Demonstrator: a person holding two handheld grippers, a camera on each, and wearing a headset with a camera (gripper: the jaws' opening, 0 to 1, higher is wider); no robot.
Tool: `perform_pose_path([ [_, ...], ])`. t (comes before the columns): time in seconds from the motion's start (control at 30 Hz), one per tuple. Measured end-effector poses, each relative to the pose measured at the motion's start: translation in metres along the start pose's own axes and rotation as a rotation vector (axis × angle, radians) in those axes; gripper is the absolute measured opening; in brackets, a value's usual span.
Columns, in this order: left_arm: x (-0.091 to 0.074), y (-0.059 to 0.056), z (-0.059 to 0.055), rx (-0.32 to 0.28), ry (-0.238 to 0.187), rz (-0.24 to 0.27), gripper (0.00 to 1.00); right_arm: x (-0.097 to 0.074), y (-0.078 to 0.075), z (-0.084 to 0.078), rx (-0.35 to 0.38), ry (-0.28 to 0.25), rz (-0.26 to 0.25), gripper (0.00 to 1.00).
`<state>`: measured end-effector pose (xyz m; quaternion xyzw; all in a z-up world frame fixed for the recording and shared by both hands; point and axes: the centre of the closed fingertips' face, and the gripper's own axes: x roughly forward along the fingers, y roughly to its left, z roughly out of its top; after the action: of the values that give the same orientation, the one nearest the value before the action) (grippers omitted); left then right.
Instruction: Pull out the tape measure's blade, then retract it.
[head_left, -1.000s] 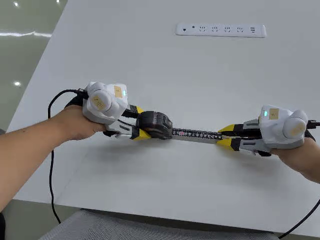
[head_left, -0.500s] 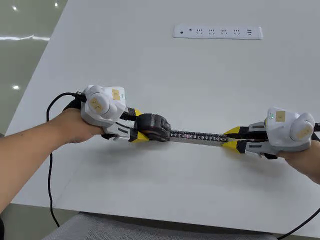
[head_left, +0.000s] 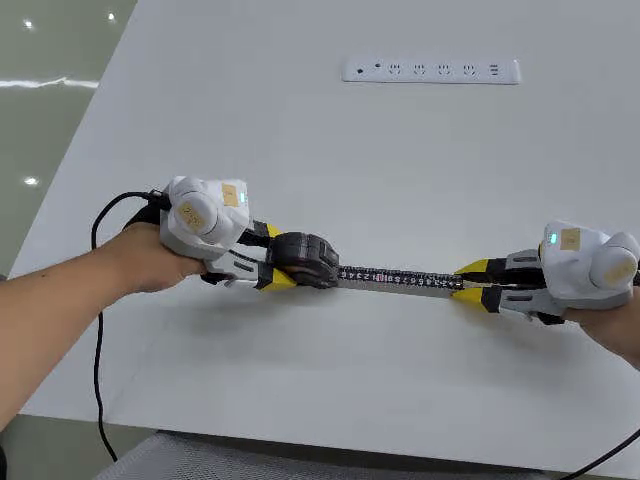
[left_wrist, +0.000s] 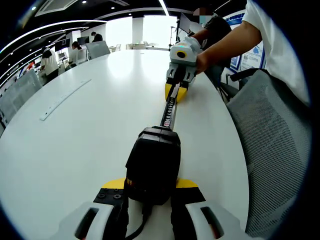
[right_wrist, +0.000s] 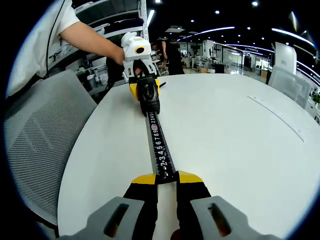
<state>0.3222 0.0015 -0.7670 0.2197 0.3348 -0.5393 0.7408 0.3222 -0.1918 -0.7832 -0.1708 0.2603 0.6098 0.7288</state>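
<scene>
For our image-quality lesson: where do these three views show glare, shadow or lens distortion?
Head view: even light, soft shadow beneath the tape measure. Left gripper view: fisheye curves the table; far windows wash out. Right gripper view: blade numerals sharp, ceiling lights glare.

On the table (head_left: 350, 160), the tape measure case (head_left: 305, 260) sits toward 9 o'clock, clamped by the left gripper (head_left: 272, 262). Its blade (head_left: 400, 278) runs toward 3 o'clock, where the right gripper (head_left: 470, 284) pinches its end. A power strip (head_left: 431, 70) lies far behind at 12 o'clock, and a mesh chair (head_left: 150, 462) stands before the near edge at 7 o'clock.
</scene>
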Motion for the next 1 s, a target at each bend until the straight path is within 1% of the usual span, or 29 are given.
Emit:
perform_pose_path([
  [0.7, 0.0, 0.001, 0.0, 0.002, 0.002, -0.002, 0.29, -0.013, -0.002, -0.009, 0.016, 0.005, -0.014, 0.08],
  [1.0, 0.0, 0.001, -0.001, 0.001, 0.001, -0.001, 0.29, -0.015, -0.004, -0.01, 0.006, 0.009, -0.022, 0.08],
])
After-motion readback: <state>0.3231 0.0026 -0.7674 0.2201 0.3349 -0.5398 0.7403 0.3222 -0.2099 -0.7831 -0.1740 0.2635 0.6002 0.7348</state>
